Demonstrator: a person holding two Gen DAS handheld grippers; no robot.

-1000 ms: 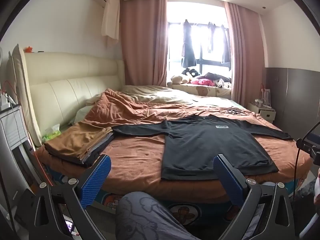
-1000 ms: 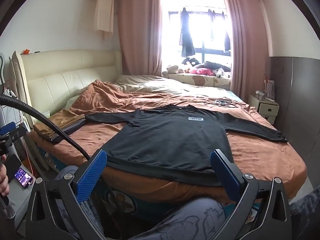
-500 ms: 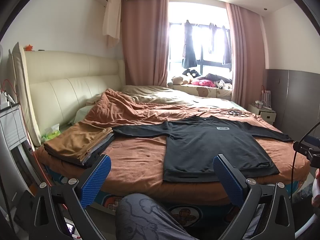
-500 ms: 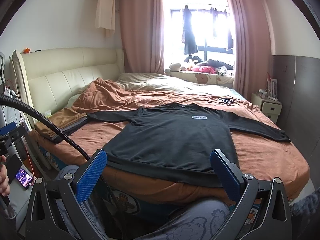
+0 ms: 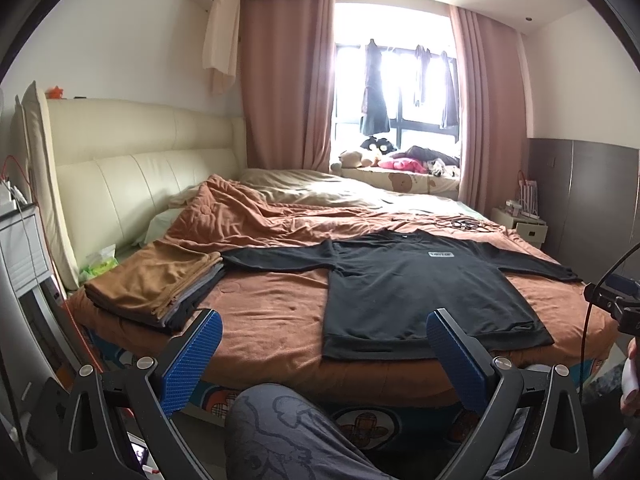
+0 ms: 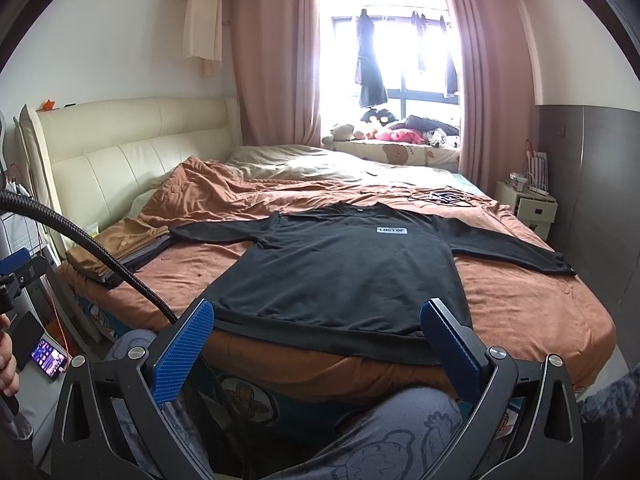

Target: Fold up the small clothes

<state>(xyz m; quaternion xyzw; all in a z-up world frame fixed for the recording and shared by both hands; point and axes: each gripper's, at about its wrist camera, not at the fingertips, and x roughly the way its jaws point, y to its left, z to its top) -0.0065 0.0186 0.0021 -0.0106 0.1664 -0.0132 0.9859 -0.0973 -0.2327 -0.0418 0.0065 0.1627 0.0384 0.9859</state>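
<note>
A black long-sleeved shirt (image 5: pixel 404 284) (image 6: pixel 352 268) lies flat on the brown bedspread, front up, sleeves spread to both sides, hem toward me, with a small white label on the chest. A stack of folded clothes (image 5: pixel 160 284) (image 6: pixel 120 248), brown on top, rests at the bed's left corner. My left gripper (image 5: pixel 320 338) is open and empty, held back from the bed's near edge. My right gripper (image 6: pixel 316 326) is open too, nothing between its blue fingers, just short of the shirt's hem.
A person's patterned trouser leg (image 5: pixel 288 432) (image 6: pixel 400 436) shows below both grippers. The cream headboard (image 5: pixel 132 176) runs along the left. Cables (image 5: pixel 460 223) lie beyond the shirt's collar. A nightstand (image 5: pixel 524 229) stands at the right, and a phone (image 6: pixel 48 358) glows low on the left.
Both views have tilted slightly, so the bed and shirt sit a little lower in the frames. The shirt and the folded stack have not moved, and both grippers stay open.
</note>
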